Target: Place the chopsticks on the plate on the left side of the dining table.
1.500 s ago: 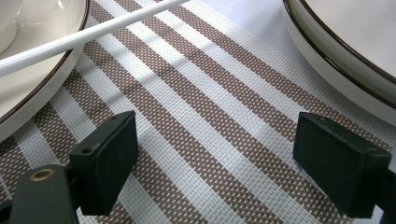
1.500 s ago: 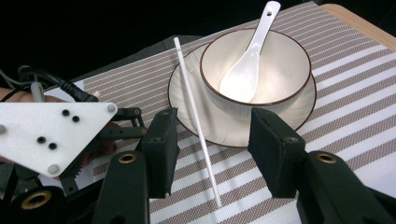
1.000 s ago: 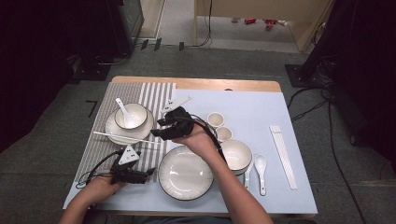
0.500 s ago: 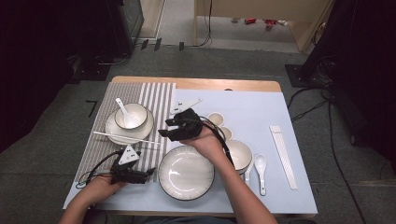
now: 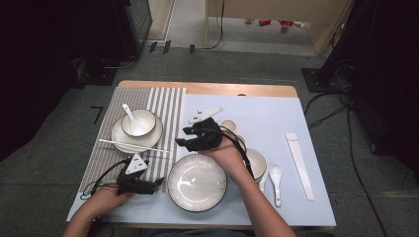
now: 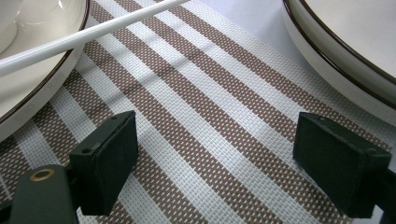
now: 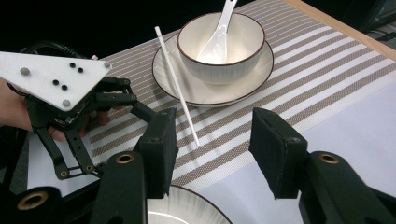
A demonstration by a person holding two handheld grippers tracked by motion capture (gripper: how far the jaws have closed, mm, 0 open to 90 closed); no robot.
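At the left of the worktop, a thin white plastic chopstick (image 5: 134, 145) is seen lying across the rim of a white brown-edged plate (image 5: 118, 139) onto the brown-and-white striped woven mat (image 5: 165, 106). The left claw (image 5: 157, 182) is held wide open and empty just over the mat. The right claw (image 7: 212, 149), half open and empty, is held above the chopstick's tip.

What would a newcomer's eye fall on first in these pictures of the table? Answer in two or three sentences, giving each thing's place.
First, the right gripper, open and empty, hovering mid-table above the large empty plate at the near edge. Next, the bowl with a white spoon on its saucer, on the striped mat, a white chopstick leaning off the saucer's rim. The left gripper rests open beside the plate.
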